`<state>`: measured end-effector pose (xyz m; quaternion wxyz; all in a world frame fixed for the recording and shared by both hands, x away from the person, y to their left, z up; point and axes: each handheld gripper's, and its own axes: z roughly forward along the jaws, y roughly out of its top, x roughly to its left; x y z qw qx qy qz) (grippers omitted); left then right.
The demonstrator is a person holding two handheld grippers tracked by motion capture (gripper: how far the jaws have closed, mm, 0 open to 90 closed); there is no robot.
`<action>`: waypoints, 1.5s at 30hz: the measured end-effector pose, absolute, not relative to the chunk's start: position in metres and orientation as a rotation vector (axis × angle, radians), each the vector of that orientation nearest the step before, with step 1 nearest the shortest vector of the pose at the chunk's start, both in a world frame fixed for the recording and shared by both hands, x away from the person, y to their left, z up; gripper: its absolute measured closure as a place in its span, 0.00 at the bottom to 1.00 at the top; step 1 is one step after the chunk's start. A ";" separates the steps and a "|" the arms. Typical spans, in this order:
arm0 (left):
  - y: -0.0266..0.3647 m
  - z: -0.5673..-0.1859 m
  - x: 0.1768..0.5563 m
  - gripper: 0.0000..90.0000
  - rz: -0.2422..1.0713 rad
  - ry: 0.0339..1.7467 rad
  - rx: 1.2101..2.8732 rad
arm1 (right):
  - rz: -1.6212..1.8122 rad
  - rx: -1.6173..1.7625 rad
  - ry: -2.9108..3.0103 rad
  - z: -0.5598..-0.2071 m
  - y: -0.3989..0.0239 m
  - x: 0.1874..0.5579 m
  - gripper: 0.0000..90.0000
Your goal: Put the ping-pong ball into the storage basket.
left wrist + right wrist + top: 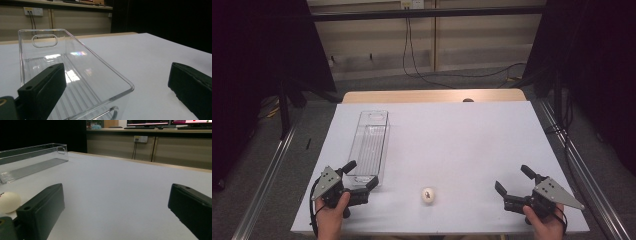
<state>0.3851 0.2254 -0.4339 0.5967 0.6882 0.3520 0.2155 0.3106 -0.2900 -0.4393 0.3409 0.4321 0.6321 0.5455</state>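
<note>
Basically pre-grasp: left hand-held gripper (361, 175) wide open at the near end of the clear bin (370, 145), right hand-held gripper (514, 183) wide open, empty. Egg (428, 195) sits between them on the white counter (462, 140); likely next, close on the egg. Dark curtains, grey floor.

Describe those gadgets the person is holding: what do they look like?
Each hand holds a black handheld tool. The left tongs and right tongs each end in two chunky black jaws with flat inner faces and a small hole near the tip. A grey three-cornered plate with small dots sits on top of each, and a thin black cable trails by the left wrist.
</note>
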 end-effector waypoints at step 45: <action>0.192 -0.421 0.389 0.02 0.399 0.758 1.644 | 1.429 1.113 1.652 -0.438 -0.291 0.310 0.01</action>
